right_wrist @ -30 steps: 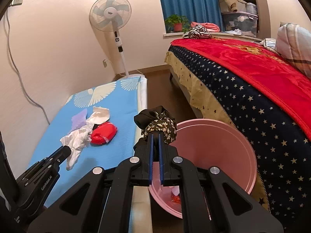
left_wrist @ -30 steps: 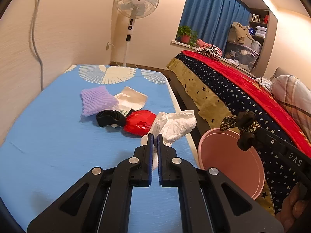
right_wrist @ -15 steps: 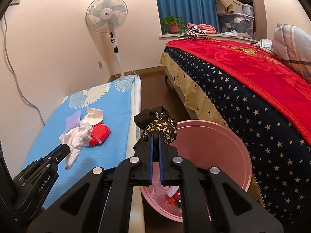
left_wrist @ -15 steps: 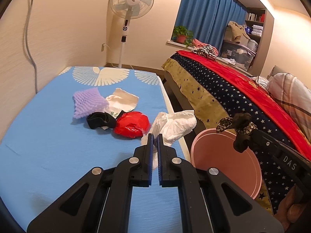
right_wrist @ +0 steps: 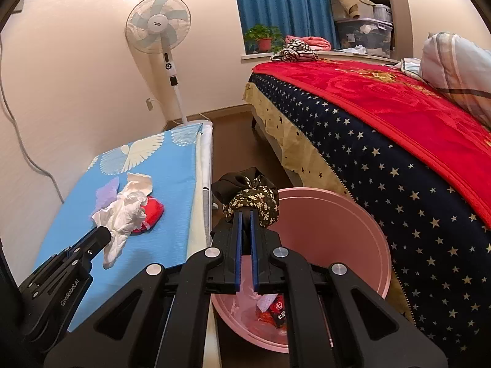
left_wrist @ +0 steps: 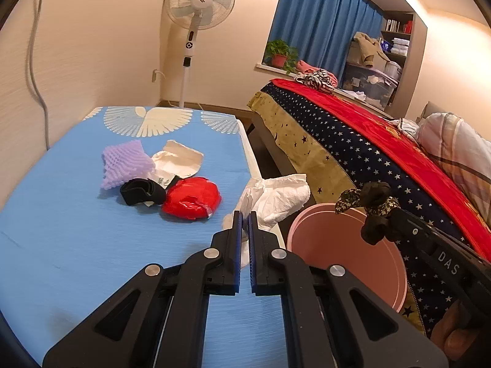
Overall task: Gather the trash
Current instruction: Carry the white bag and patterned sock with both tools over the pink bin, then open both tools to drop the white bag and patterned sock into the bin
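My left gripper (left_wrist: 244, 214) is shut on a crumpled white tissue (left_wrist: 276, 196), held near the right edge of the blue mat (left_wrist: 76, 239); the tissue also shows in the right wrist view (right_wrist: 122, 214). My right gripper (right_wrist: 245, 214) is shut on a dark floral cloth scrap (right_wrist: 251, 199), held over the near rim of the pink bin (right_wrist: 337, 233). The bin (left_wrist: 346, 254) stands on the floor between mat and bed and holds several pieces of trash (right_wrist: 273, 309). On the mat lie a red wrapper (left_wrist: 191, 197), a black band (left_wrist: 141, 190), a purple foam net (left_wrist: 125, 162) and white paper (left_wrist: 179, 161).
A bed with a red and starry blanket (right_wrist: 383, 128) stands right of the bin. A standing fan (left_wrist: 196, 15) is at the far wall. A cable (left_wrist: 36, 61) hangs down the left wall. Brown floor (right_wrist: 233, 135) runs between mat and bed.
Both grippers have moved a little forward and right, each still holding its item. The cloth scrap now hangs further over the bin, and more of the bin's inside shows.
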`<act>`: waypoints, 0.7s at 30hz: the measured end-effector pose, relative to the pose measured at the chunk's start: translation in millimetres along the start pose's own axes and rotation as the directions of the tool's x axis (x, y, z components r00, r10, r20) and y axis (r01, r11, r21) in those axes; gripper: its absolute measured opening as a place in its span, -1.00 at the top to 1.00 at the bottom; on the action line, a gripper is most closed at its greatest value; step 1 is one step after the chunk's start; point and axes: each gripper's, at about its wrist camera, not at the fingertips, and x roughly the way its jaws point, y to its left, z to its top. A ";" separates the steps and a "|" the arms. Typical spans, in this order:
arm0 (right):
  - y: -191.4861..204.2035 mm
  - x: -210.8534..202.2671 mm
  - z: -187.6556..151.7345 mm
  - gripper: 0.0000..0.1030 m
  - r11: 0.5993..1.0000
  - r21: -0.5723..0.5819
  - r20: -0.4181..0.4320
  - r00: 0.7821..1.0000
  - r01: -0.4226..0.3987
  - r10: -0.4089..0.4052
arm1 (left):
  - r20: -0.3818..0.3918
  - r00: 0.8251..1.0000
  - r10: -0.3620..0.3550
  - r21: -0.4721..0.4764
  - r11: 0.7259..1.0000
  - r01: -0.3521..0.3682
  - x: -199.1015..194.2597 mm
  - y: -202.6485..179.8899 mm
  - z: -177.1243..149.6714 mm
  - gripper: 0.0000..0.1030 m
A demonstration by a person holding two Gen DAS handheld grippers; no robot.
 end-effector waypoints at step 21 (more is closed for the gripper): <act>-49.4 13.4 -8.0 0.90 0.986 0.097 -0.043 0.991 0.132 -0.129 | -0.028 0.993 -0.114 0.047 0.992 0.116 23.9 -47.5 -1.8 0.92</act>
